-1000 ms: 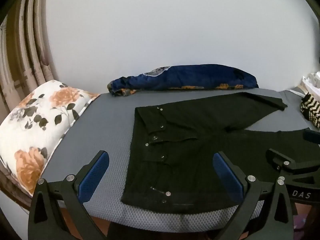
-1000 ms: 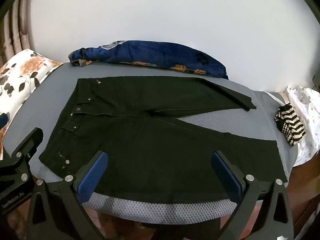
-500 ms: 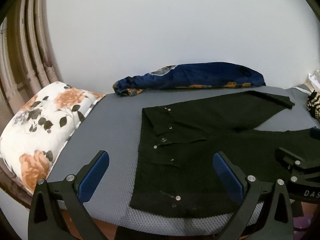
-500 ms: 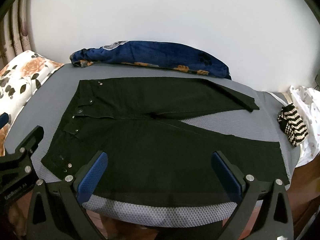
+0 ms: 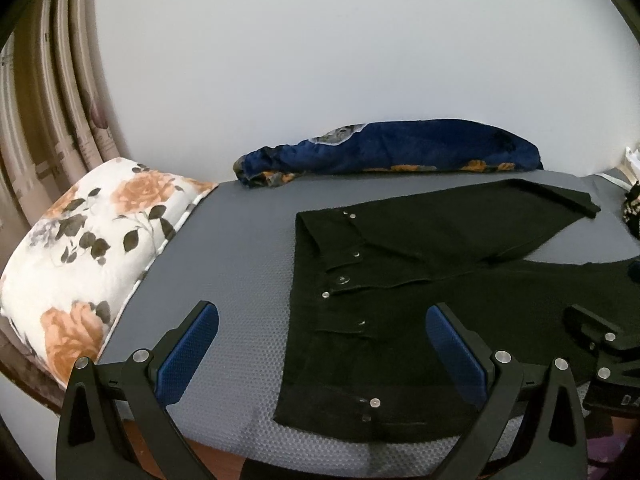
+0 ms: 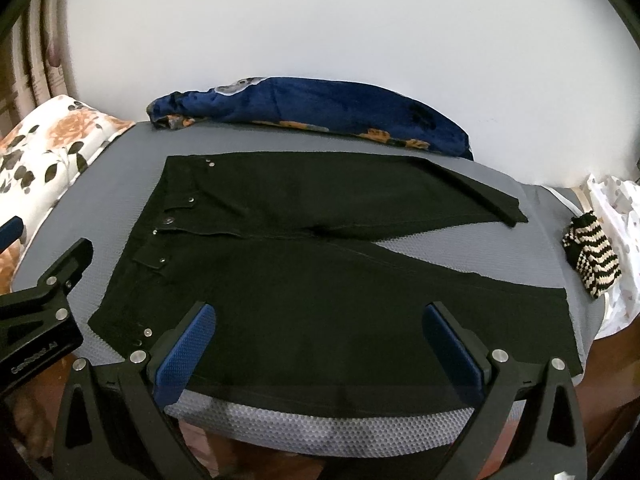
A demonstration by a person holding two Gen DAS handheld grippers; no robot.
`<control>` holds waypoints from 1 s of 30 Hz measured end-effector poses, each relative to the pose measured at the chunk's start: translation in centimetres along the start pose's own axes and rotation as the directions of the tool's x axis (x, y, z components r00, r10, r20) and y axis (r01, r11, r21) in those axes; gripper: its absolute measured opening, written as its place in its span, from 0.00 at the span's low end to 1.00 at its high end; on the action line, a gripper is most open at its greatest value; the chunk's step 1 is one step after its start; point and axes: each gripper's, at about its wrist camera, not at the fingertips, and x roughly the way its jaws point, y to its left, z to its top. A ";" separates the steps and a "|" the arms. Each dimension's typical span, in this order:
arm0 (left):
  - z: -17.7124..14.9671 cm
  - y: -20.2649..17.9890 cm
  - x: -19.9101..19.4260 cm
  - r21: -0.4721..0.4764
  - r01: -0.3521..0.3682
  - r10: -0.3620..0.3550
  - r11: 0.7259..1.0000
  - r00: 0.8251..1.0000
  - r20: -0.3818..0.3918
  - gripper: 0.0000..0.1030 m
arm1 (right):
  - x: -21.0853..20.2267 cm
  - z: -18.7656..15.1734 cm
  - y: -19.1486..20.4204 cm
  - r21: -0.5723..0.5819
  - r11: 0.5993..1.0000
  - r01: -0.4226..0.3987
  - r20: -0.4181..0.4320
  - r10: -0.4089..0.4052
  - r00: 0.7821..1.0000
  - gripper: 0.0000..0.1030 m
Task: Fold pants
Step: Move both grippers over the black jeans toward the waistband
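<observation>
Left wrist view: left gripper jaws spread wide, blue pads apart, nothing held, hovering over the near edge of the gray mattress. Between and beyond the jaws is the waistband end of the black pants, laid flat, silver snaps and rivets visible along the waist. Right jaw sits over the pants, left jaw over bare gray surface. Part of the right gripper shows at the right edge of this view, above the pants' near leg. Right wrist view: right gripper jaws also wide open, gripping nothing, both pads over the near leg of the pants. Pants spread unfolded, waist to the left, two legs running right and splayed apart, with a wedge of gray mattress showing between them. Far leg cuff ends short of the right side; near leg reaches the right edge of the mattress. Left gripper body shows at the left edge here, just beside the waist corner. Farther out: rolled dark blue floral blanket along the far edge against the white wall, floral pillow at far left, black-and-cream striped knit item at right, curtain at left.
</observation>
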 end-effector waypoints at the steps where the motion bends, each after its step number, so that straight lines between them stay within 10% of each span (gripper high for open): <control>1: 0.0 0.1 0.2 0.000 0.000 0.000 1.000 1.000 -0.002 1.00 | 0.0 0.0 0.1 -0.003 1.000 0.000 0.000 0.000 1.000 1.00; 26: 0.7 4.2 3.1 -0.153 0.101 -0.115 0.983 0.990 -0.087 1.00 | 1.2 0.5 0.7 -0.012 0.999 -0.034 -0.034 0.034 0.999 1.00; 30: 1.0 3.1 2.9 -0.061 -0.009 0.003 0.998 0.995 -0.099 1.00 | 1.3 0.6 0.7 -0.006 0.999 -0.044 -0.038 0.044 0.998 1.00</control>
